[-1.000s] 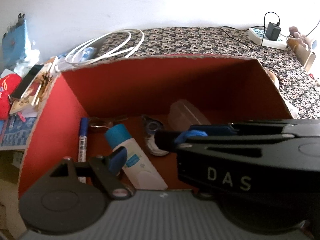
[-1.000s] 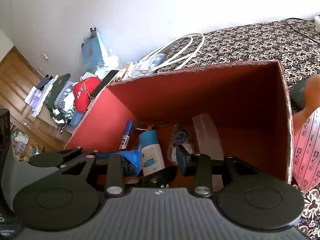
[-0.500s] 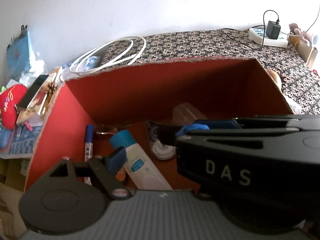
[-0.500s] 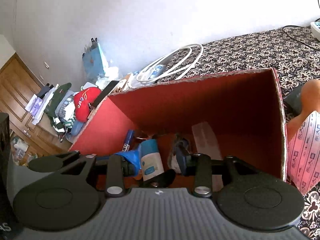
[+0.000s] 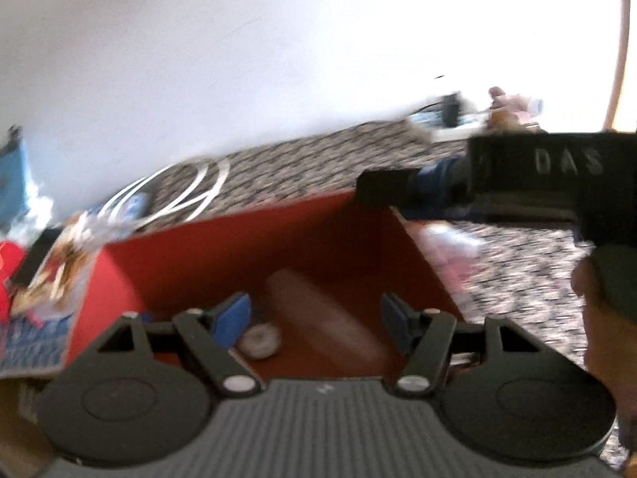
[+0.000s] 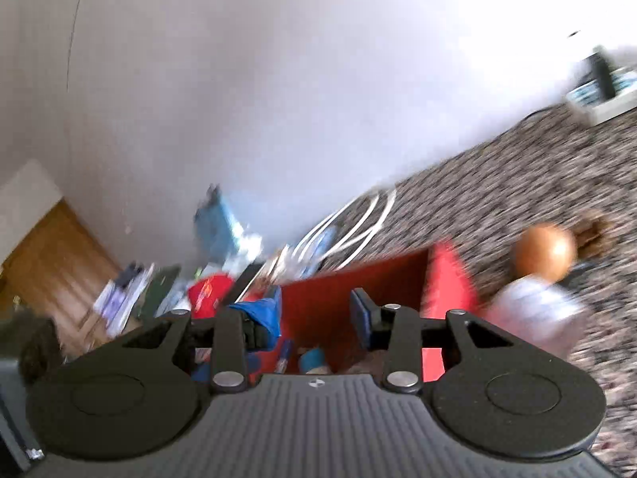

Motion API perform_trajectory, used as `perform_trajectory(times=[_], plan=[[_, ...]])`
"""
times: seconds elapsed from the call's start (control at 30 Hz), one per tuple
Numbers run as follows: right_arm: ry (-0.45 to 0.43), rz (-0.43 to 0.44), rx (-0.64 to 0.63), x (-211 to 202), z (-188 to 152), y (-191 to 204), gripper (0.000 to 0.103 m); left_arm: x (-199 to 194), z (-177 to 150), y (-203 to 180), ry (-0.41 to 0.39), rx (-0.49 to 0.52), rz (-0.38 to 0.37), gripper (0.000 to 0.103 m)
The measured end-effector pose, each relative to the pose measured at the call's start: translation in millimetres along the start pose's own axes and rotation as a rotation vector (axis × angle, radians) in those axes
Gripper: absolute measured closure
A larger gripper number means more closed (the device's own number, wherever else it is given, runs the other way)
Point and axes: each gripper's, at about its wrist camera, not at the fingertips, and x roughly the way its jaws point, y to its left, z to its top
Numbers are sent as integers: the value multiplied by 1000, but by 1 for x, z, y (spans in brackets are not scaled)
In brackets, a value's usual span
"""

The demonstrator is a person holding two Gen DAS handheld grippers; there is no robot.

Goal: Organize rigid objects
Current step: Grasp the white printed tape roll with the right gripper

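Observation:
Both views are motion-blurred. A red cardboard box (image 5: 223,247) sits on the patterned bedspread; it also shows in the right wrist view (image 6: 330,290). Inside it lie a clear plastic case (image 5: 318,318) and a white round tape dispenser (image 5: 260,340); a blue-capped bottle (image 6: 314,358) and a blue marker (image 6: 284,354) show in the right wrist view. My left gripper (image 5: 314,318) is open and empty above the box. My right gripper (image 6: 316,314) is open and empty, raised over the box's near side; it also crosses the left wrist view (image 5: 398,187) at upper right.
A white coiled cable (image 5: 175,195) lies behind the box. A power strip (image 6: 601,95) with a charger sits far right on the bed. A brown round object (image 6: 545,251) and a pink patterned packet (image 6: 533,318) lie right of the box. Clutter and a red cap (image 6: 209,290) lie left.
Both grippers have lifted up and back from the box and tilted upward. The right gripper has swung out of the left view's foreground to its upper right. Both stay open.

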Motion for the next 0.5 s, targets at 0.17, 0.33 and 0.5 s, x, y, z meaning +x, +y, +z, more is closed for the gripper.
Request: perform_trajectory(times=[0.17, 0.33, 0.5], plan=[[-1, -139, -10, -20, 17, -40, 80, -11, 5, -42, -18, 40, -147, 37], [116, -169, -44, 0, 36, -73, 80, -4, -1, -96, 8, 114, -222, 37], [229, -108, -121, 51, 50, -81, 81, 7, -10, -129, 50, 139, -269, 36]])
